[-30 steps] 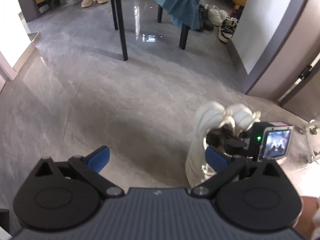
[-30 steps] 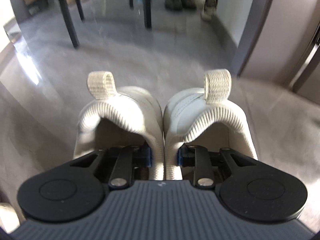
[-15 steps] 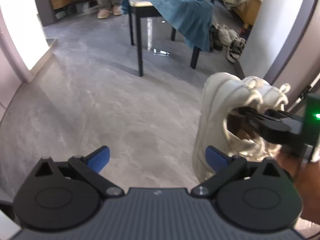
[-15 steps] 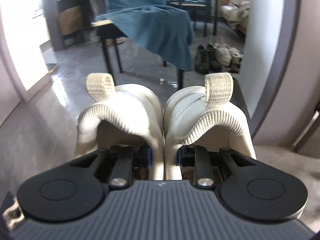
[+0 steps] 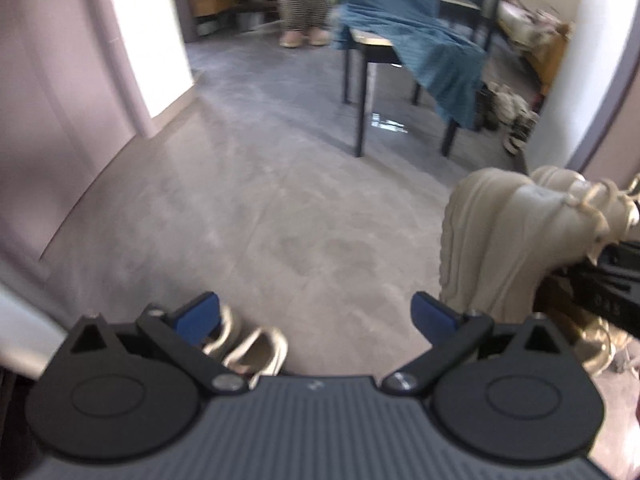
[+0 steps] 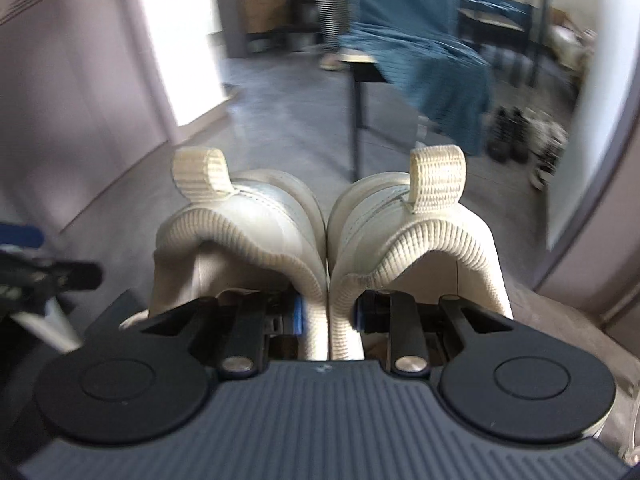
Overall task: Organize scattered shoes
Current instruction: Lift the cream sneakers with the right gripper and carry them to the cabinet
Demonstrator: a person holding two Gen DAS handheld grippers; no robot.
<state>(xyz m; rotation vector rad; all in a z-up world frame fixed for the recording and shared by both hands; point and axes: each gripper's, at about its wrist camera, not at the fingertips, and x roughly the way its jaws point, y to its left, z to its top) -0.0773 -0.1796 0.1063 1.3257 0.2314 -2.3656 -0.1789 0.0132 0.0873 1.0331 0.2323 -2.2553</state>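
My right gripper (image 6: pixel 327 316) is shut on a pair of cream sneakers (image 6: pixel 276 240), pinching their two inner collars together; the heels with pull tabs point away from me. The same pair of cream sneakers (image 5: pixel 508 248) hangs soles-out at the right of the left wrist view, well above the grey floor. My left gripper (image 5: pixel 316 312) stands open with nothing between its blue pads (image 5: pixel 434 314). Below its left finger, a pair of beige slip-on shoes (image 5: pixel 248 348) sits on the floor. The left gripper also shows blurred at the left edge of the right wrist view.
A black-legged table (image 5: pixel 368 80) draped with a blue cloth (image 5: pixel 424 44) stands ahead. Several shoes (image 5: pixel 508 112) lie by the white wall behind it. A person's feet (image 5: pixel 302 38) stand at the back. A doorway (image 5: pixel 148 32) opens on the left.
Both grippers have risen well off the floor and tilted up, so more of the room shows. The sneaker pair went up with the right gripper. The beige slip-ons came into the left view.
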